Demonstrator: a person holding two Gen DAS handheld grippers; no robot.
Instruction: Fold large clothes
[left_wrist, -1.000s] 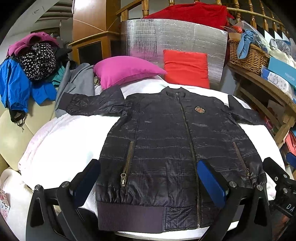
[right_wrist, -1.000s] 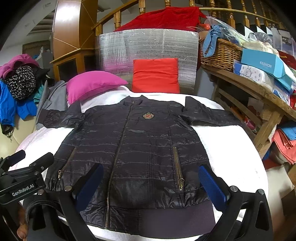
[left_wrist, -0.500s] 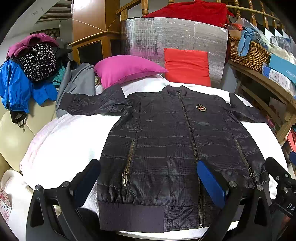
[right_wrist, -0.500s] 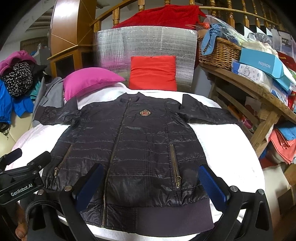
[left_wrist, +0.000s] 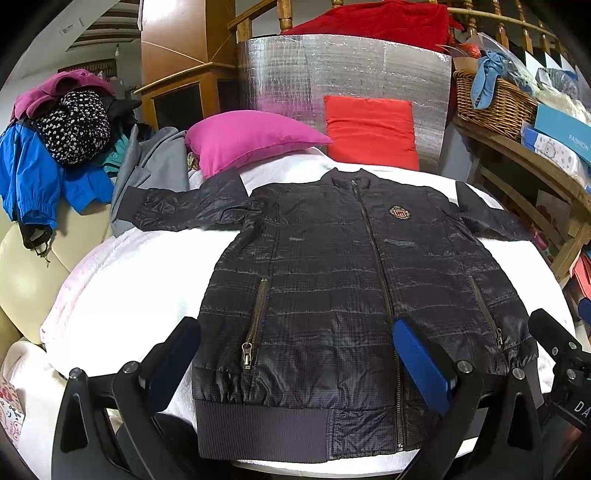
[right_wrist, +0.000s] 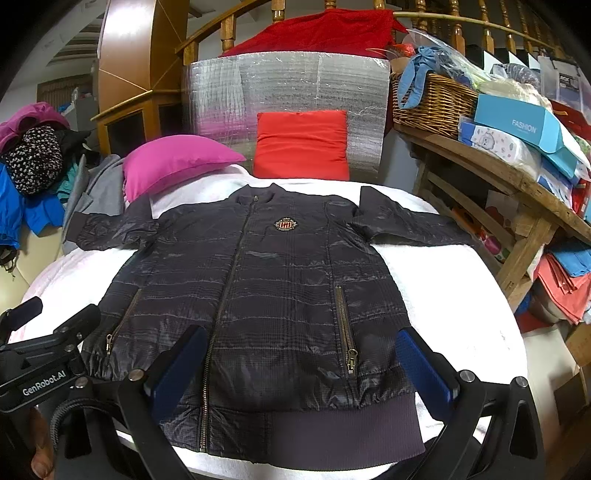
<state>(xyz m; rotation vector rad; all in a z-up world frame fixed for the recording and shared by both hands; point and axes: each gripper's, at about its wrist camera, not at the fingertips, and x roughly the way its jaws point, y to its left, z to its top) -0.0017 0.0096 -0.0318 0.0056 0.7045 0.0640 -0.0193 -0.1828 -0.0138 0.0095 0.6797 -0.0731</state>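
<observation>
Left wrist view shows the dark quilted jacket (left_wrist: 332, 288) lying front-up and zipped on the white-covered bench (left_wrist: 122, 295), collar toward 12 o'clock, ribbed hem (left_wrist: 258, 428) at 6 o'clock nearest the camera, and both sleeves spread out flat, one toward 9 o'clock (left_wrist: 184, 206) and the other toward 3 o'clock (left_wrist: 491, 218). Nothing has been folded yet, so I judge this the very start: the garment is laid out and the first fold is still to come. The left tongs (left_wrist: 295, 362) hang wide open over the hem on the jacket's 9 o'clock half, gripping nothing; the right tongs (right_wrist: 299, 369) are likewise spread wide and empty above the hem on the 3 o'clock half. The next move probably calls for each pair to travel out to a sleeve or side edge, pinch the slippery shell cleanly, and bring it across the zip line without dragging the body askew. Beyond the collar, at 12 o'clock, sit a pink cushion (left_wrist: 251, 140) and a red cushion (left_wrist: 369, 133); a wicker basket (right_wrist: 432, 103) rests on a wooden shelf toward 2 o'clock.
</observation>
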